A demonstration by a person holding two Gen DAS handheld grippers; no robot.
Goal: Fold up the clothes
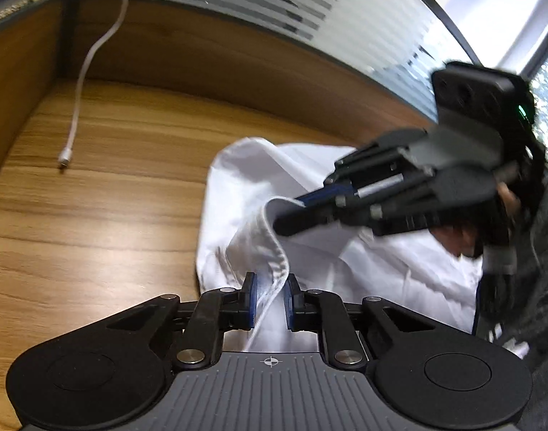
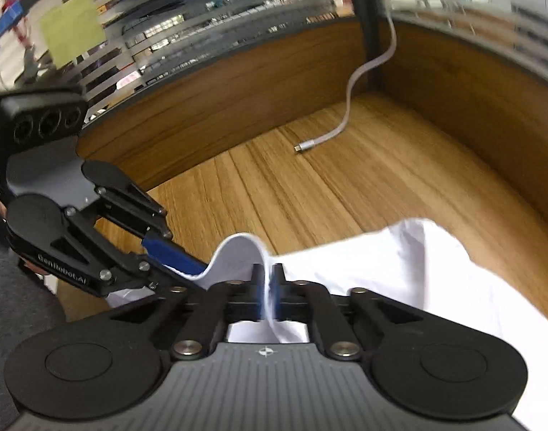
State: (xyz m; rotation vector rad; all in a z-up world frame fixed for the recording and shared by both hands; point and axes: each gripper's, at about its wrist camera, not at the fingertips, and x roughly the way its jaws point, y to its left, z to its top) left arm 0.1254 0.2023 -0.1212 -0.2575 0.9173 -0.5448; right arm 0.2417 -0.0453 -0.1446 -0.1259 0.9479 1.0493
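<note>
Your left tongs (image 1: 269,289) and right tongs (image 2: 268,280) were each clamped on a hem of the crumpled white cotton garment (image 1: 363,251), lifted off the brown wood-grain tabletop (image 1: 112,197). Beyond lay a white charging cable (image 2: 342,122) beside frosted striped glass partitions (image 1: 274,3); only your right view showed colourful blurred shelves (image 2: 173,3).

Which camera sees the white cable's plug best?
The right wrist view: the white cable runs down the wooden corner and its metal plug looks sharp. The left wrist view also shows the whole cable, but its plug is blurrier.
</note>
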